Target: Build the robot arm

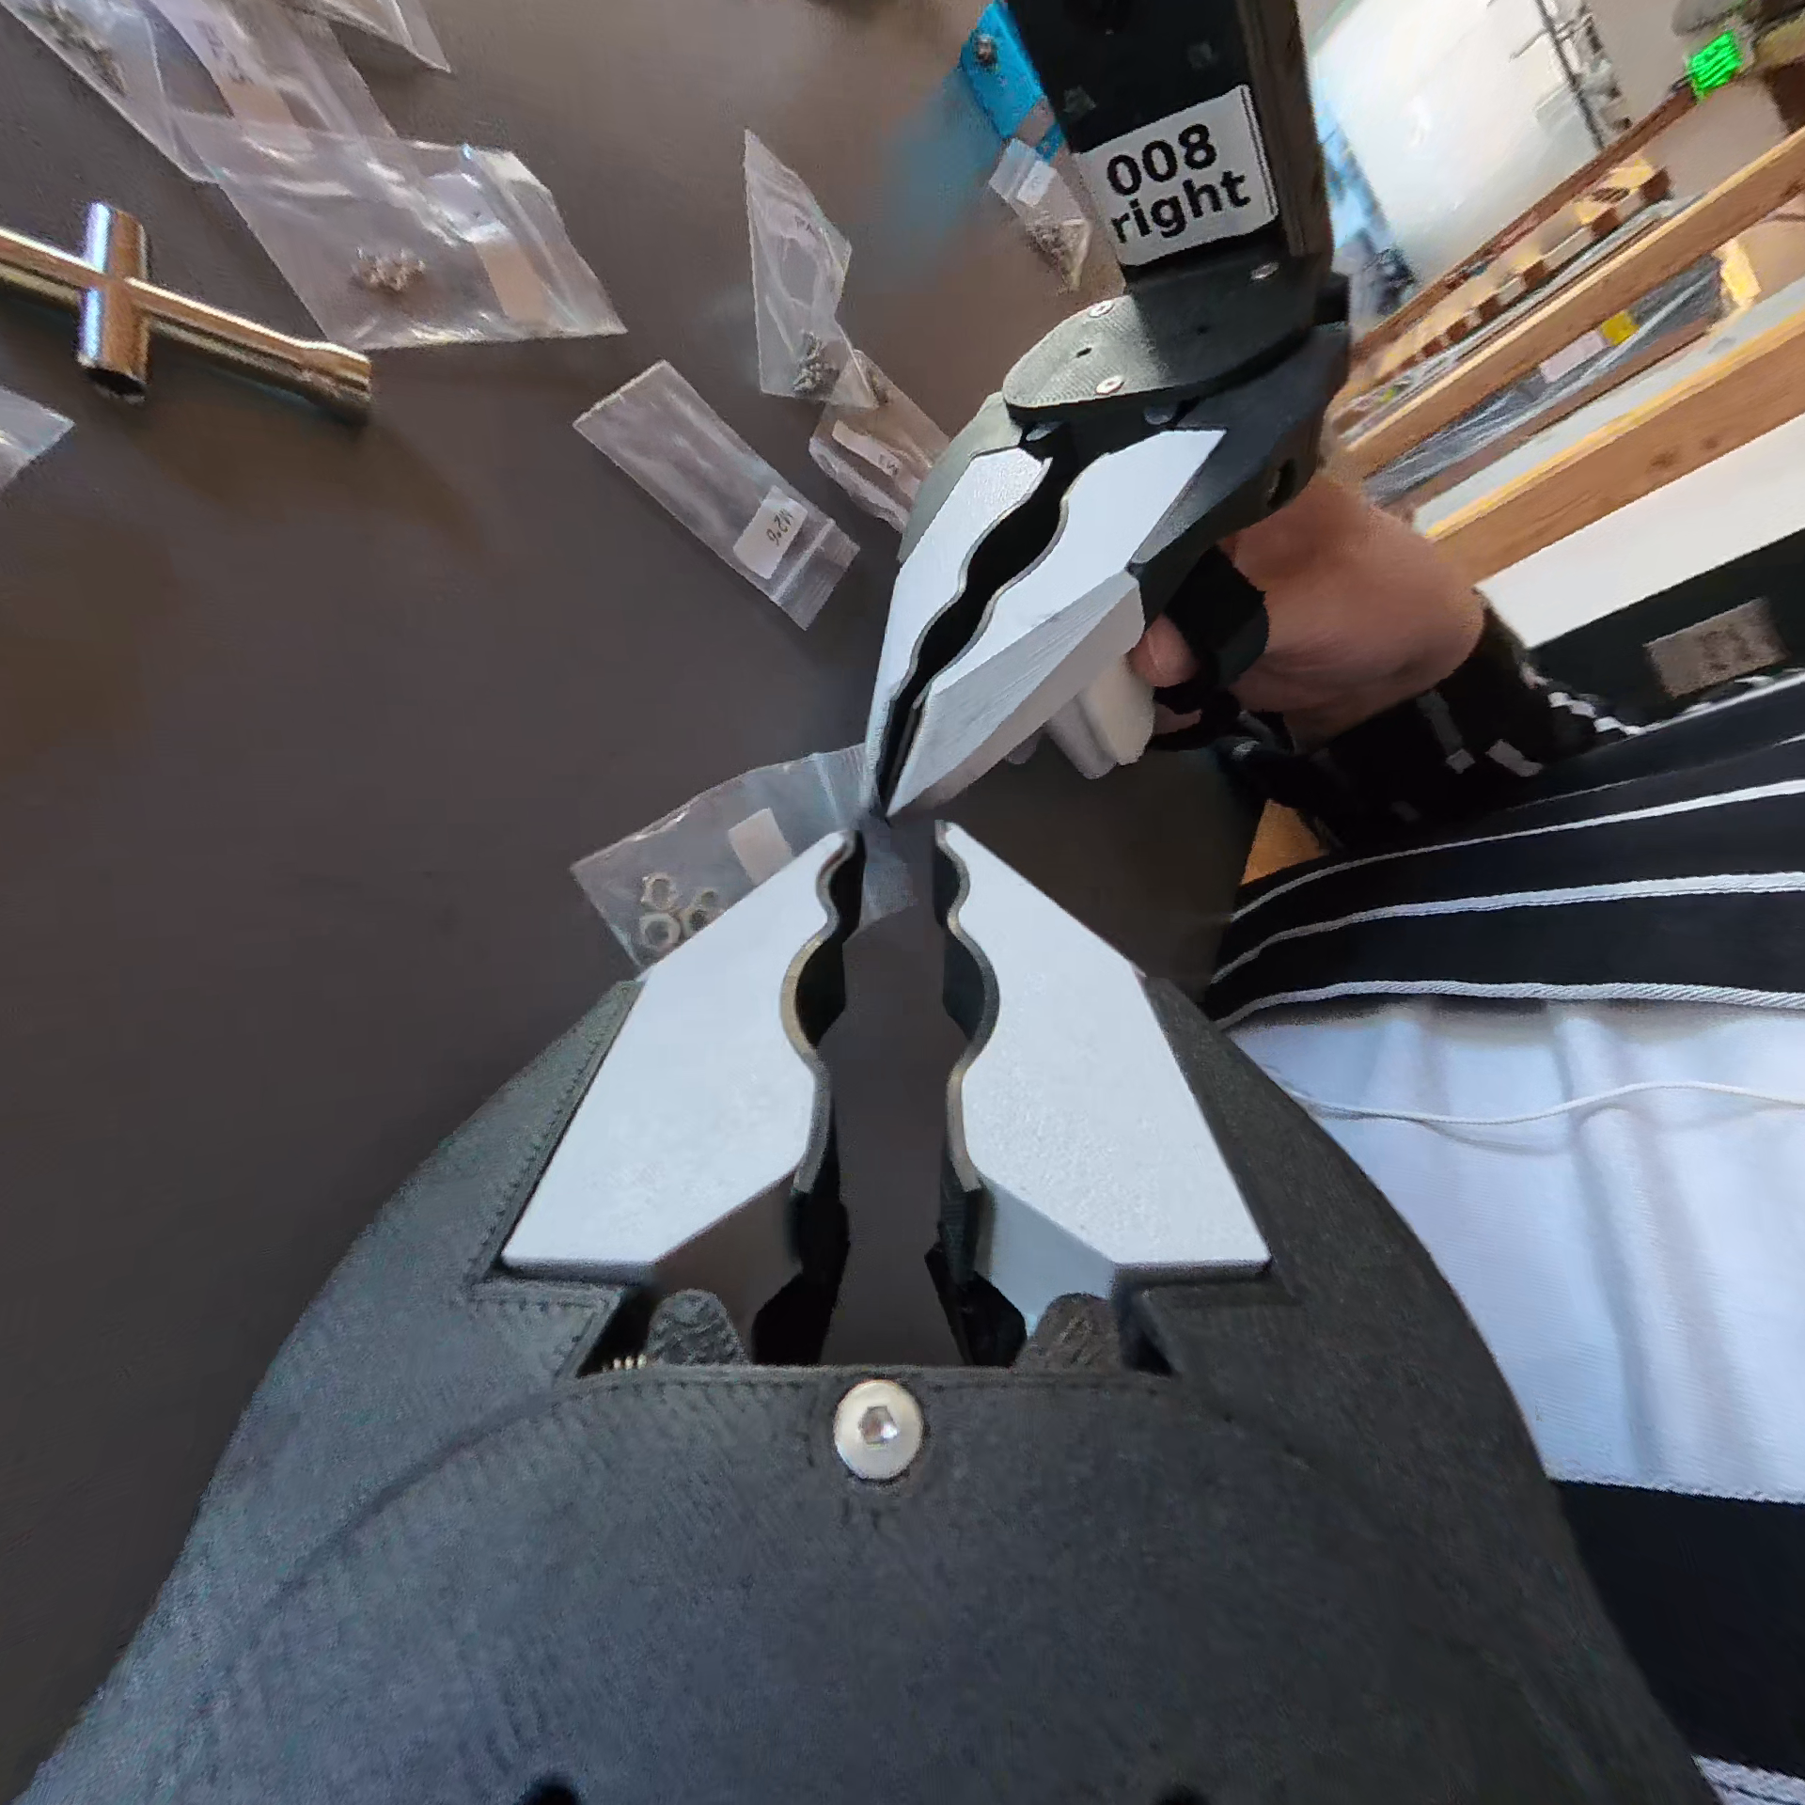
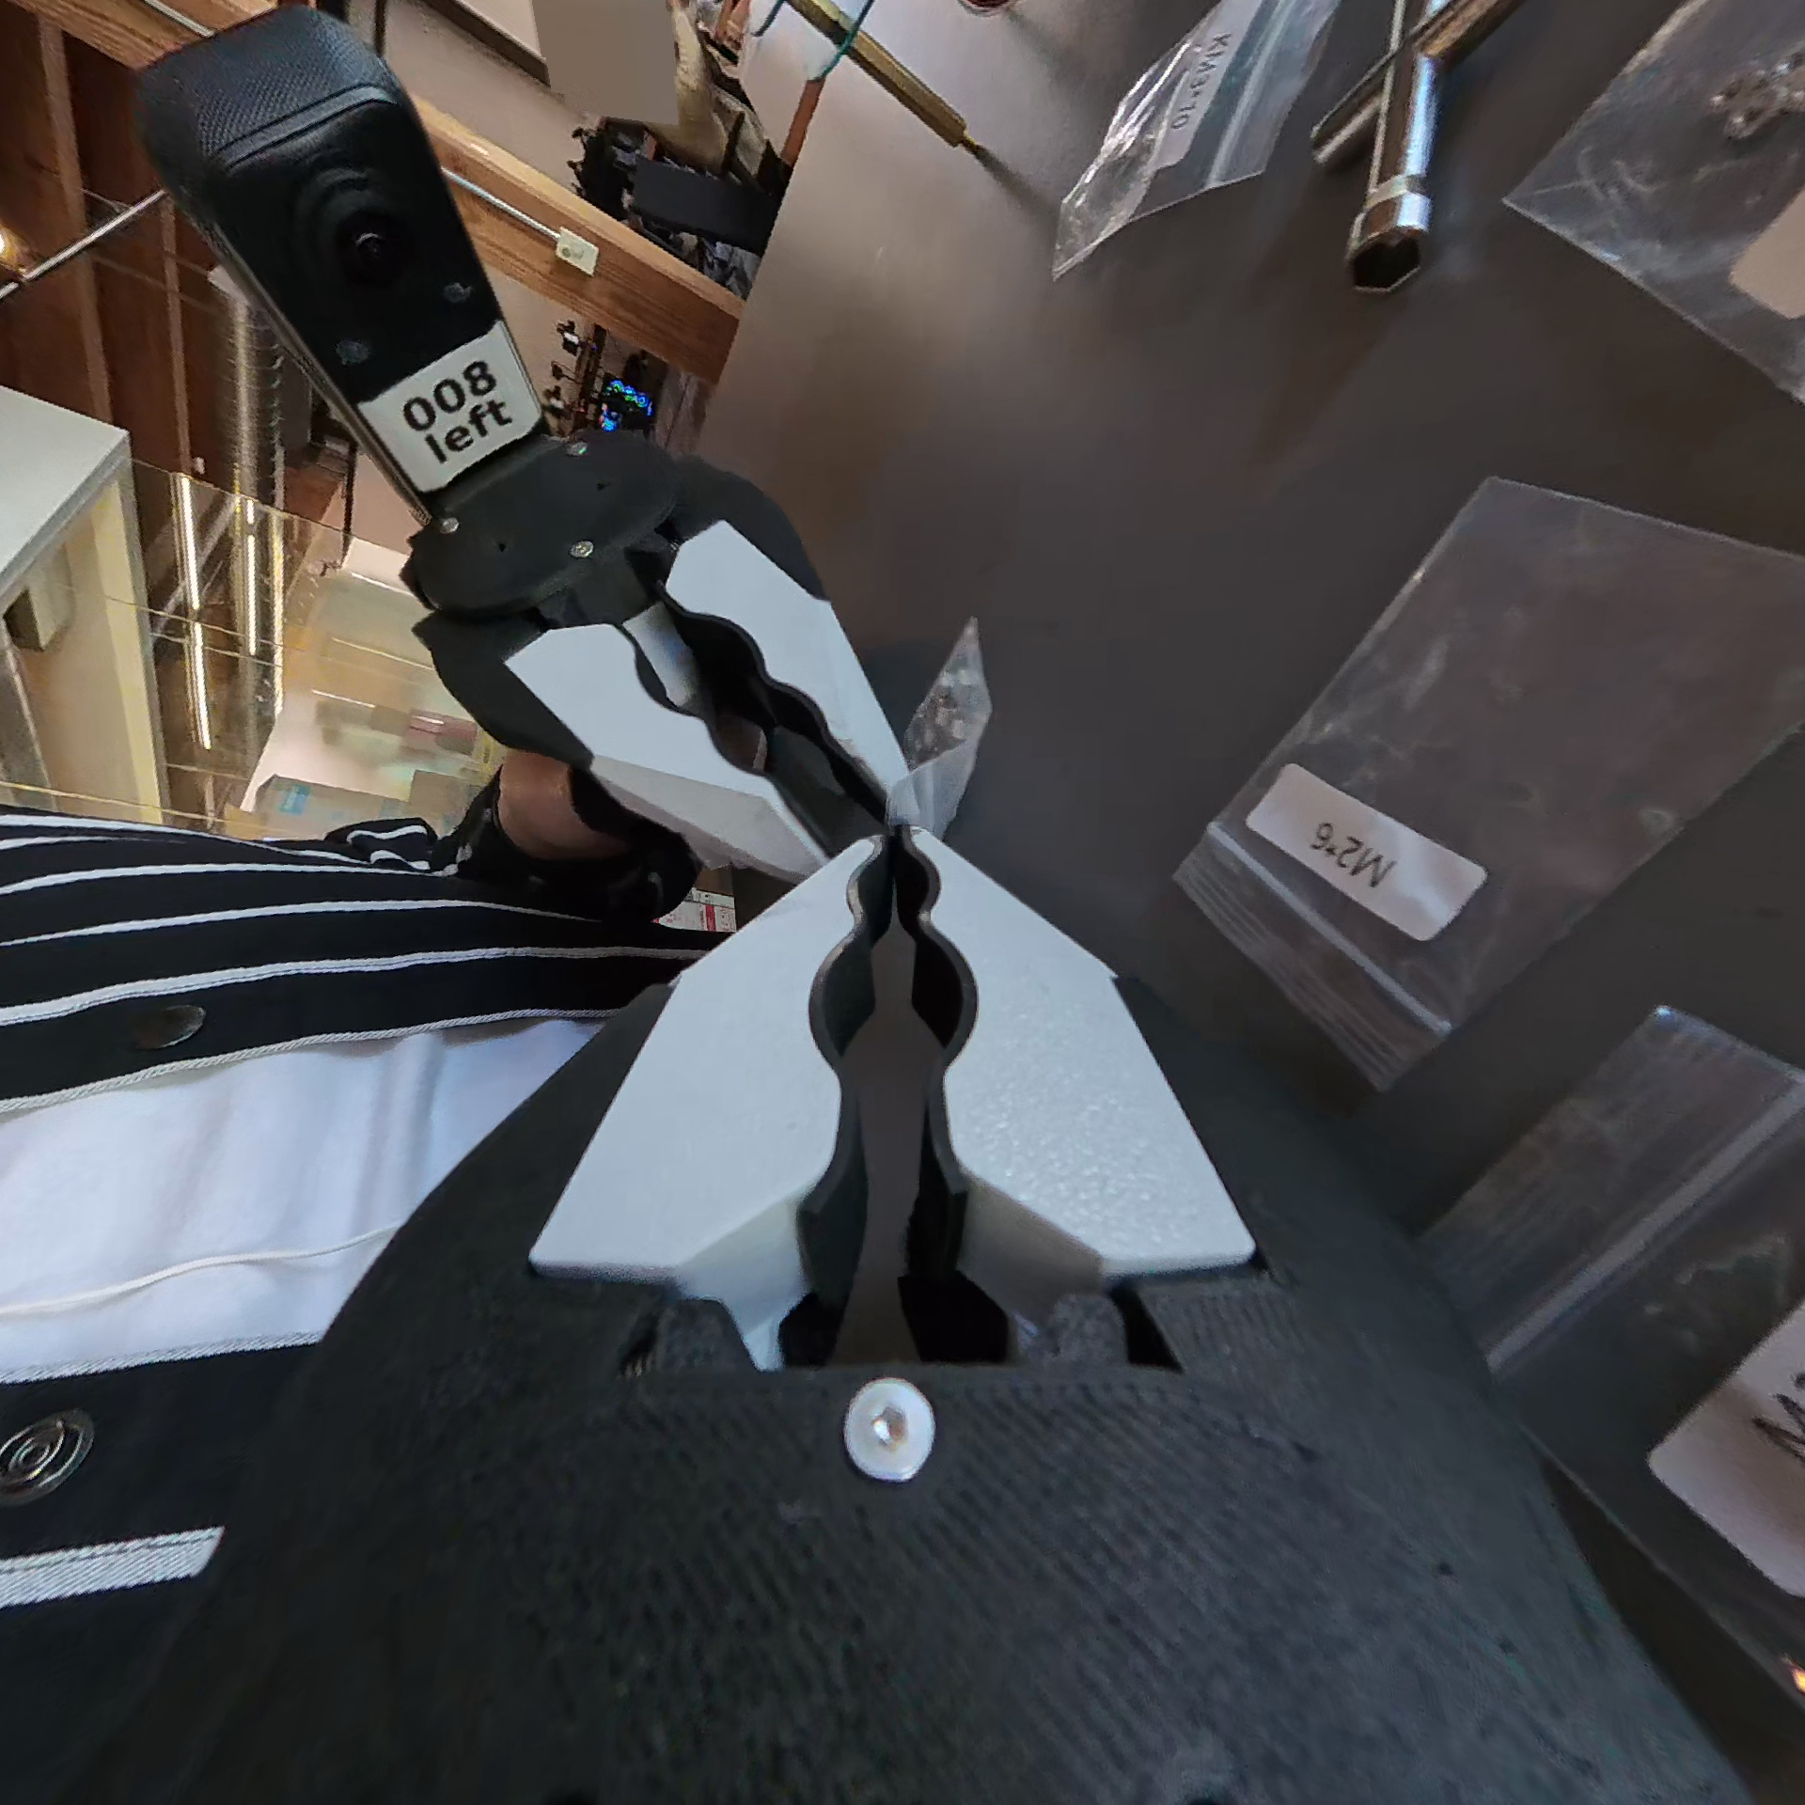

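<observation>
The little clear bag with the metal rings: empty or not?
Not empty. The clear bag holds a few small metal rings bunched at its lower end.

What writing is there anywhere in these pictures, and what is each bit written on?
I do not copy wording; these things bear it:
White sticker on the right gripper camera stem: legible.
Matching sticker on the left gripper stem: legible.
White label on a clear bag: legible.
Another bag by the metal wrench: printed, legible.
Green sign in the background: too blurred.
Second label, lower right: cut off.
</observation>
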The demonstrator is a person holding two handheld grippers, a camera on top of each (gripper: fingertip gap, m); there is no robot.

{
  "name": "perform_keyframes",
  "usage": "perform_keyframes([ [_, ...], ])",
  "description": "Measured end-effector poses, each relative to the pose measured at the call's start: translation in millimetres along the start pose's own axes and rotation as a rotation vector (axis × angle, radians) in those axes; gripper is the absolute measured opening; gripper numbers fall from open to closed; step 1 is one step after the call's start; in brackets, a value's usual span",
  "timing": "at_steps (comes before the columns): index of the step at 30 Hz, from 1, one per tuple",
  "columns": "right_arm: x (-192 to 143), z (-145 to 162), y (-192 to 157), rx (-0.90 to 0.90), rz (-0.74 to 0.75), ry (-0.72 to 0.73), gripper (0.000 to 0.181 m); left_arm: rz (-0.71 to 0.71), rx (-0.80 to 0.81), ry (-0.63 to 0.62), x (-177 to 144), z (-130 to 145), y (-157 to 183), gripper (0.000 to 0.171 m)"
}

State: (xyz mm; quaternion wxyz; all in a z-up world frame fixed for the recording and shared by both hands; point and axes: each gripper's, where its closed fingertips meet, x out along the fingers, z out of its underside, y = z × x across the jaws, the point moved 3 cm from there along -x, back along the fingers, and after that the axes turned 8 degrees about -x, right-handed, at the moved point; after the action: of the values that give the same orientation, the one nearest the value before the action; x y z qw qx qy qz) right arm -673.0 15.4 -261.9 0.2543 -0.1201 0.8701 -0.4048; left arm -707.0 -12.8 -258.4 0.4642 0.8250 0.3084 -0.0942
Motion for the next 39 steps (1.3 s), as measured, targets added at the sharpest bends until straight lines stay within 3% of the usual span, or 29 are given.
perform_keyframes([
  [9,-3,-3,-12,-0.013,-0.096,0.038,0.0,0.021,0.088,0.007,-7,-1,6,0.009],
  [12,-5,-1,-13,-0.024,-0.092,0.039,0.0,0.062,0.062,0.004,-7,1,8,0.001],
  [18,-7,1,-17,-0.025,-0.113,0.046,0.0,0.1,0.015,0.005,-9,1,7,0.0],
  [26,-11,1,-16,0.082,-0.103,0.121,0.0,0.113,-0.017,-0.023,-6,5,8,0.0],
  [33,-15,11,-10,0.074,0.03,0.094,0.01,0.085,0.014,-0.03,1,8,11,0.0],
  [39,-11,16,-11,0.112,0.019,0.101,0.013,0.085,0.026,-0.038,3,10,13,0.0],
])
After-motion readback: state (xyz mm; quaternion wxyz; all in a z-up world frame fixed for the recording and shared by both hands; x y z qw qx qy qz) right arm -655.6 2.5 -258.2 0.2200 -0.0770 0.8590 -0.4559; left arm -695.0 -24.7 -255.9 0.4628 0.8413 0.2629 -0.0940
